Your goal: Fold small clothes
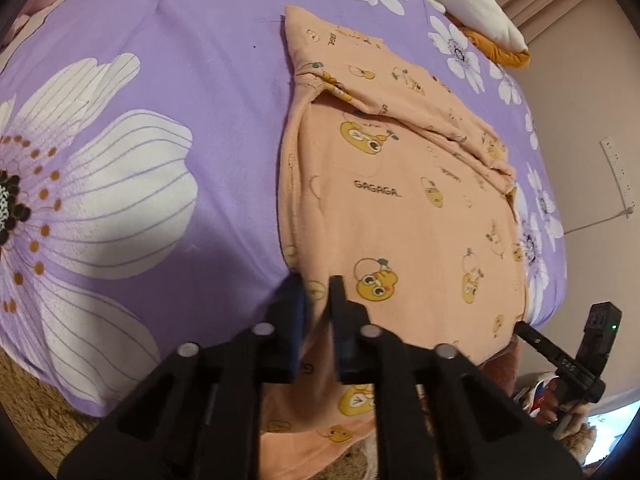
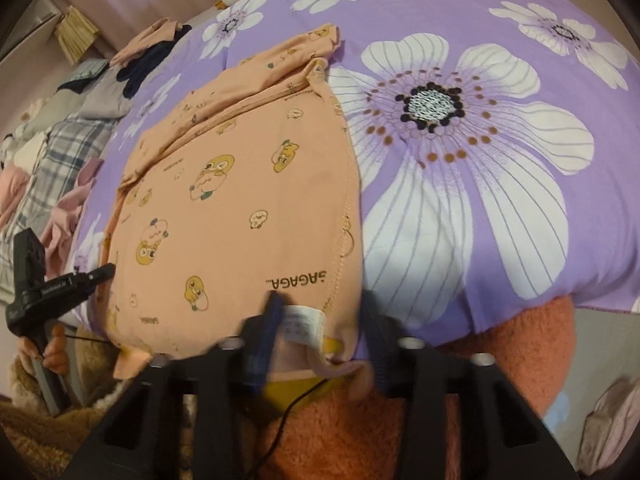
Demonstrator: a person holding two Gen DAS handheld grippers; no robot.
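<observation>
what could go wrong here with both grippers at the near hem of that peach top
The right gripper is open around the corner with the white care label; closing there may catch only the label or one layer. The left gripper sits at the other corner of the peach shirt, jaws narrowly apart, so its hold looks uncertain. The folded-in sleeve lies loose on top and may slide open when the hem lifts.

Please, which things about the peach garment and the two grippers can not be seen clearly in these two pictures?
- Left wrist view: the peach garment near hem is hidden behind the left gripper; whether it pinches cloth is unclear.
- Right wrist view: the white label text is blurred.
- Right wrist view: the right gripper fingertips are motion-blurred; contact with the hem is uncertain.
</observation>
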